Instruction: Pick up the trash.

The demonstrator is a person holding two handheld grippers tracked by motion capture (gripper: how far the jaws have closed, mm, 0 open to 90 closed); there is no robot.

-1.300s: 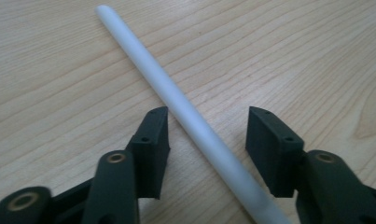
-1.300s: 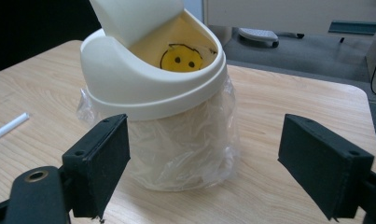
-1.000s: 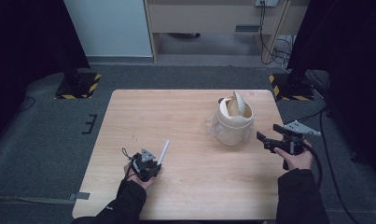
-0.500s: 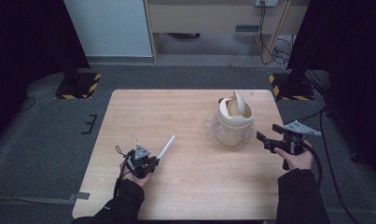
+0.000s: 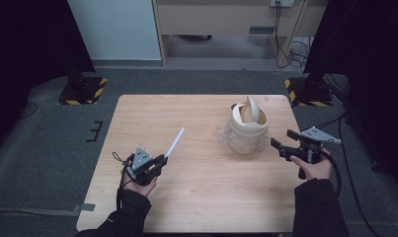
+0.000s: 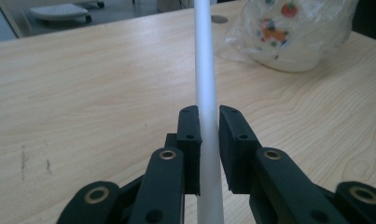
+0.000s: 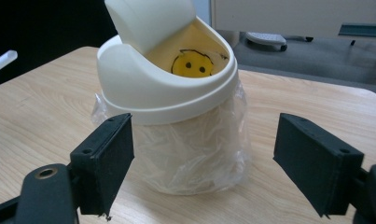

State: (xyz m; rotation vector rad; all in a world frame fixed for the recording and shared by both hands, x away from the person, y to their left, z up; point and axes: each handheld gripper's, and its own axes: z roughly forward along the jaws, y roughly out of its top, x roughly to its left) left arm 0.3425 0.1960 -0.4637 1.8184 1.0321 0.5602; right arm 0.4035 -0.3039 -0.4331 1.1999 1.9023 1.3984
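Observation:
My left gripper (image 5: pixel 161 160) (image 6: pixel 209 140) is shut on a white straw-like tube (image 5: pixel 175 143) (image 6: pixel 205 79), which juts up and away toward the bin, clear of the table. A small cream bin (image 5: pixel 248 129) (image 7: pixel 169 107) with a tilted swing lid and a clear plastic liner stands at the table's right middle. Something yellow with a smiley face (image 7: pixel 193 63) shows inside its mouth. My right gripper (image 5: pixel 280 146) (image 7: pixel 202 163) hovers just right of the bin, open, its jaws wide and aimed at the bin with nothing between them. The tube's tip (image 7: pixel 3 60) peeks in at the left of the right gripper view.
The wooden table (image 5: pixel 201 207) has bare room in the middle and front. Beyond it lie grey carpet, a white cabinet (image 5: pixel 115 29) and black stands with yellow-striped bases (image 5: pixel 83 91). Cables trail at the right.
My left gripper has lifted the white tube off the table and carried it slightly forward and right. The right gripper and the bin have stayed put.

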